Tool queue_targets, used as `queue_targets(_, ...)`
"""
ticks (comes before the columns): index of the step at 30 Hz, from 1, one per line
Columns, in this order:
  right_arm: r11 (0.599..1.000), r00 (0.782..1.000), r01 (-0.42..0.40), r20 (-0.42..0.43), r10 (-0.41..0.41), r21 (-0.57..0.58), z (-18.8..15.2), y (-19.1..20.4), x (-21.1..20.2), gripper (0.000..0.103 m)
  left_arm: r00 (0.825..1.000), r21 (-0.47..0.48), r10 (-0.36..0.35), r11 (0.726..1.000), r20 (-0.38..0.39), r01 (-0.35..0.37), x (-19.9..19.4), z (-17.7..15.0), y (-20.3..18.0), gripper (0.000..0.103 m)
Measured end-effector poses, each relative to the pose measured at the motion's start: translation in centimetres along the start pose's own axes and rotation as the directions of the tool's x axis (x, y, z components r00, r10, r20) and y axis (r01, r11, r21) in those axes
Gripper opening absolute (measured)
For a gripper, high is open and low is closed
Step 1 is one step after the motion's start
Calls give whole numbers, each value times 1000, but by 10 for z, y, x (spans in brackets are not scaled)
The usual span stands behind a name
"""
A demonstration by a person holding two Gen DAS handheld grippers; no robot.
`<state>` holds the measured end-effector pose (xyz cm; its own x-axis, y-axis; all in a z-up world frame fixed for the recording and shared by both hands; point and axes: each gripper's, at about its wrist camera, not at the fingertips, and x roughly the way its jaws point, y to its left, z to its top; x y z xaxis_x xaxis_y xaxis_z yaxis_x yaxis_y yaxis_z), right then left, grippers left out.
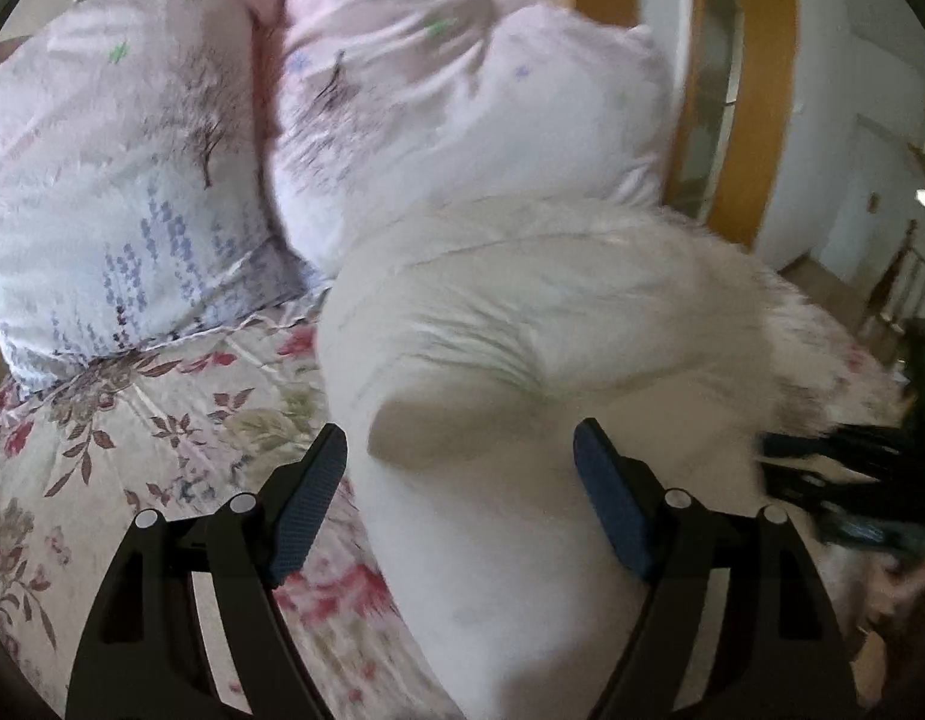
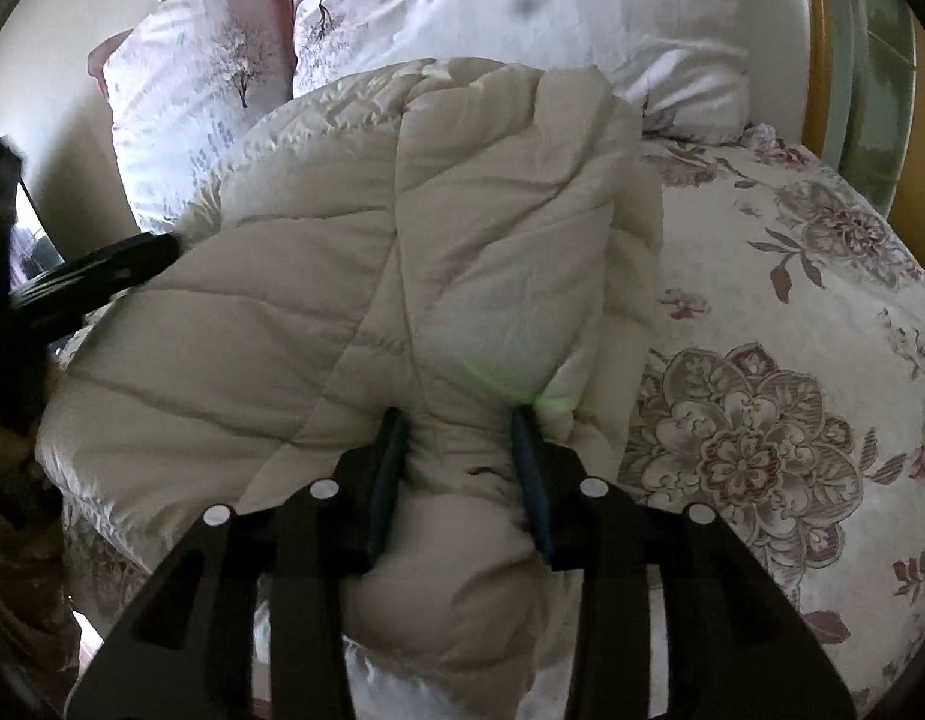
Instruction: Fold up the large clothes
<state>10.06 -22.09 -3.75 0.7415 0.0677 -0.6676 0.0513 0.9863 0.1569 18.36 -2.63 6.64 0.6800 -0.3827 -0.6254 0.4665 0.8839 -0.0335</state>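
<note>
Lying bunched on the flowered bedspread (image 2: 762, 276), just below the pillows (image 2: 522, 12), the cream quilted coat (image 2: 354, 276) looks partly folded, its puffy layers heaped rather than flat. The right gripper (image 2: 459, 468) has a thick roll of the coat's near edge between its pads (image 2: 384, 480), jaws about a third apart; the padding bulges around them, so it looks pinched, though how firmly I cannot tell. The left gripper (image 1: 462, 504) stands wide over the coat's other side with nothing clamped.

The risk I see is the slick, springy padding squeezing out of that one grip if it is lifted or dragged, letting the fold spring open. With the left idle, one-sided pulling could also skew the pile or drag it toward the bed's edge.
</note>
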Motion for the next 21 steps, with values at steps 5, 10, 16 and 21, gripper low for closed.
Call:
queue_targets(5, 1000, 1000, -11, -4, 11, 8, -2, -1, 1, 39, 990, 77, -137, 988, 25, 134, -35, -16, -29, 79)
queue_targets(10, 1000, 1000, -24, -6, 24, 17, -2, -5, 3, 39, 977, 106, -209, 971, -44, 213, -28, -33, -45, 79)
queue_targets(16, 999, 999, -33, -7, 33, 28, -3, -8, 5, 40, 975, 95, -179, 977, -132, 192, 11, -50, -47, 80)
queue_targets(21, 998, 999, -38, -16, 39, 47, 2, -9, 0, 41, 975, 91, -164, 980, -151, 179, 19, -52, -50, 81)
